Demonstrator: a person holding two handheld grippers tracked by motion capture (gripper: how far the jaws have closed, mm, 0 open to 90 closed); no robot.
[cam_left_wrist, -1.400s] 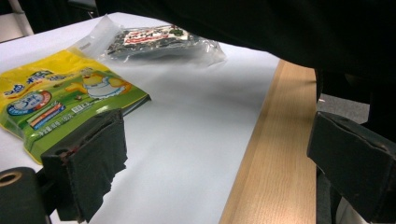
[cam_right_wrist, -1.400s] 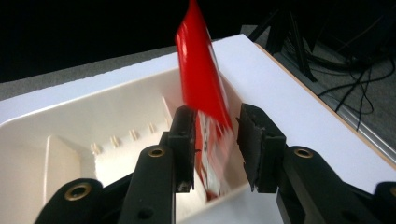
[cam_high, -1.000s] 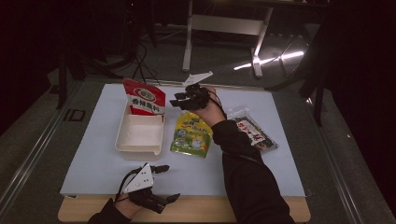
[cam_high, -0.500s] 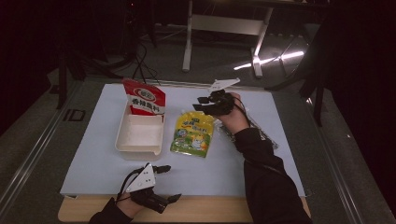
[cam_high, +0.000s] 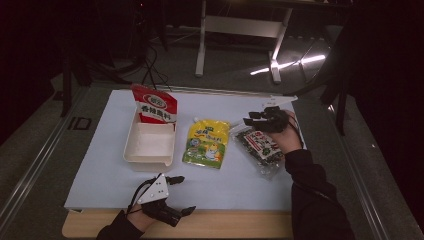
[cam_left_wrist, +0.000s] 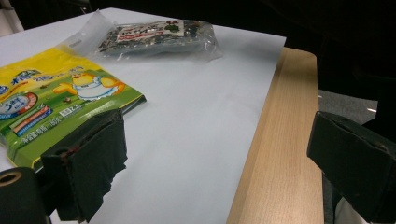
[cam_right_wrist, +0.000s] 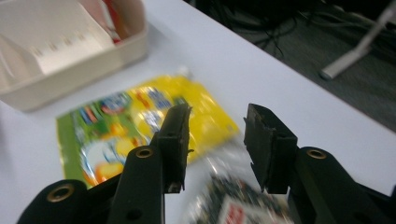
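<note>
Seaweed packet (cam_right_wrist: 233, 205) just beneath parted jaws

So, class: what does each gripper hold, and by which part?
Nothing. The left gripper and the right gripper both have open, empty jaws.

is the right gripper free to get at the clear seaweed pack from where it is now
Probably yes: the right gripper hangs open and empty at the far end of the clear seaweed pack, which lies alone on the white sheet.
</note>
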